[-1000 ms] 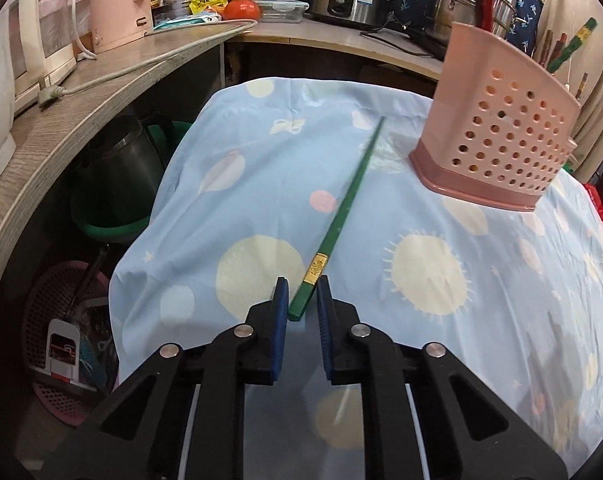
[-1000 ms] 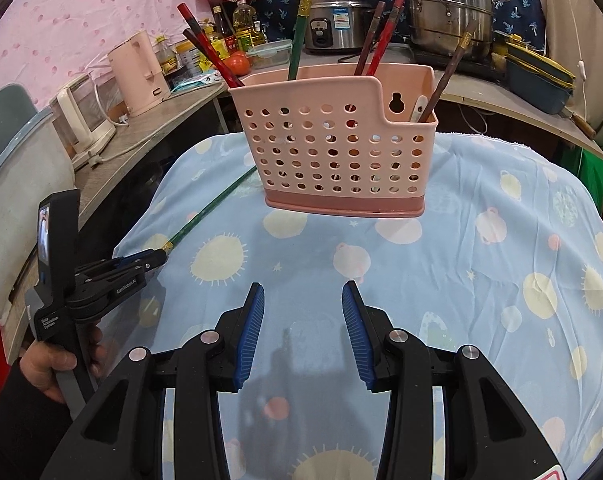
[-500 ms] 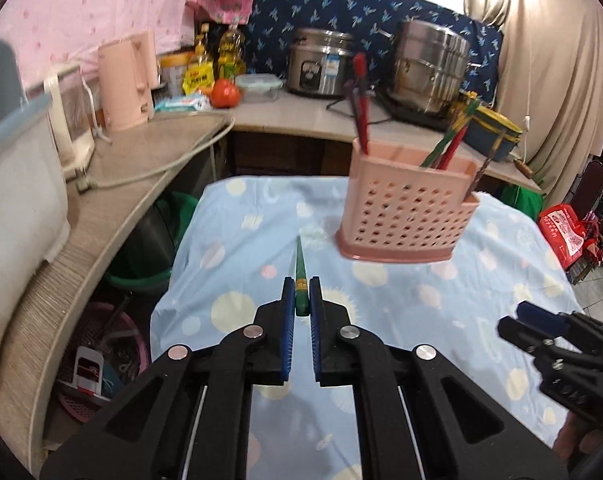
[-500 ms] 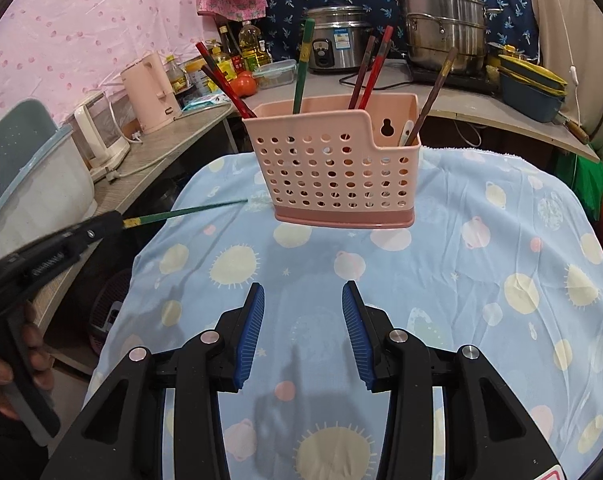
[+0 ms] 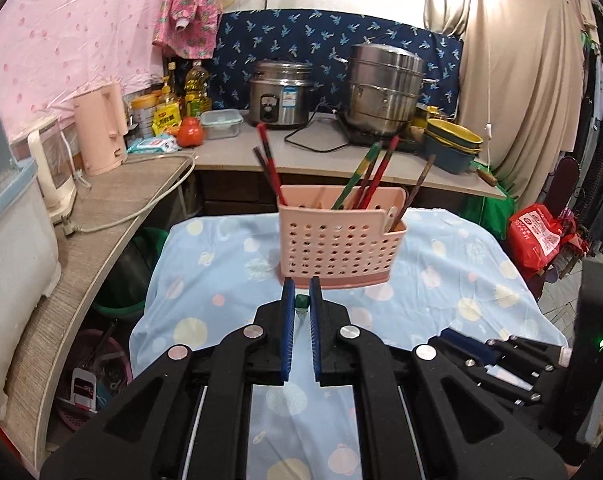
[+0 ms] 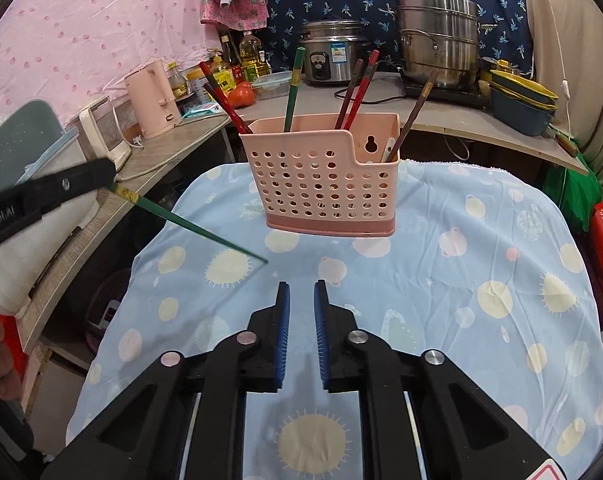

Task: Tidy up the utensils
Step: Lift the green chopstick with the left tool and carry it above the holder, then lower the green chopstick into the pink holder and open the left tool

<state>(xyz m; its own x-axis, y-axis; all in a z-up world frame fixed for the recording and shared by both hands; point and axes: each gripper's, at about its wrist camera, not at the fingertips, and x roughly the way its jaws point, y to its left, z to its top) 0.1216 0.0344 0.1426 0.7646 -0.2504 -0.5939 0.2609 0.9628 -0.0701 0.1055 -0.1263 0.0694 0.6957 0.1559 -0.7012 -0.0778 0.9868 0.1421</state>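
Now the left gripper (image 5: 300, 304) clamps a green chopstick (image 6: 205, 230); the right gripper (image 6: 301, 300), empty, has just closed.

Green chopstick (image 6: 199, 229), pink perforated basket (image 6: 321, 184), blue sun-dotted tablecloth (image 6: 461, 280).

1. Left tongs (image 5: 300, 300): black angular plastic arms, ribbed blue pads, round silver rivets.
2. Right tongs (image 6: 301, 300): same black frame, blue pads, silver rivets; a red-edged label at one corner.
3. White lettering marks the left tongs' side.

Green chopstick (image 6: 189, 224) airborne, pink holder (image 6: 321, 184) upright
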